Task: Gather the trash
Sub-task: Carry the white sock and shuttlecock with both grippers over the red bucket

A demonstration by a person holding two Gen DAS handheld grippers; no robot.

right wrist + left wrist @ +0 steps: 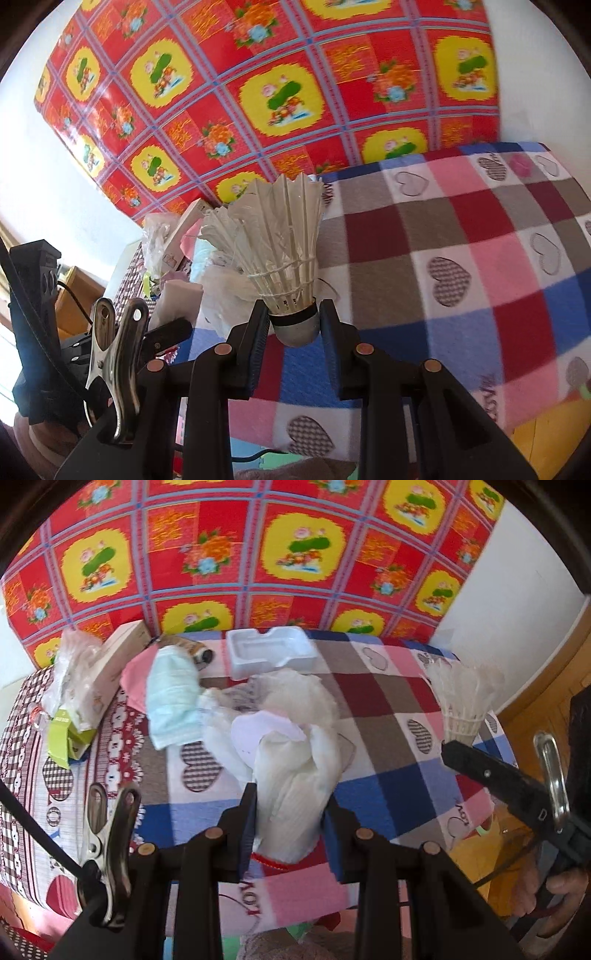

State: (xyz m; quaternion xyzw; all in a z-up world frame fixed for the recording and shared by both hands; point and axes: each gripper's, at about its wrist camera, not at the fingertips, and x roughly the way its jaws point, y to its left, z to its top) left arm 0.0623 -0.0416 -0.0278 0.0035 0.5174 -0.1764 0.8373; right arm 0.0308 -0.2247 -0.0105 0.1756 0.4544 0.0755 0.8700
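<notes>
Your left gripper [290, 808] pinches the crumpled white tissue wad [291, 775]; right gripper [293, 325] squeezes the white feather shuttlecock [284, 254] w/ its feathers pointing up.

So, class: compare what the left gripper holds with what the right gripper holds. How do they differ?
The left gripper pinches a limp, crumpled white tissue; the right gripper clamps a stiff feathered shuttlecock by its rounded base. The tissue sags shapelessly, while the shuttlecock stands upright, its feathers fanning out. Both are white and held above the checked blanket.
</notes>
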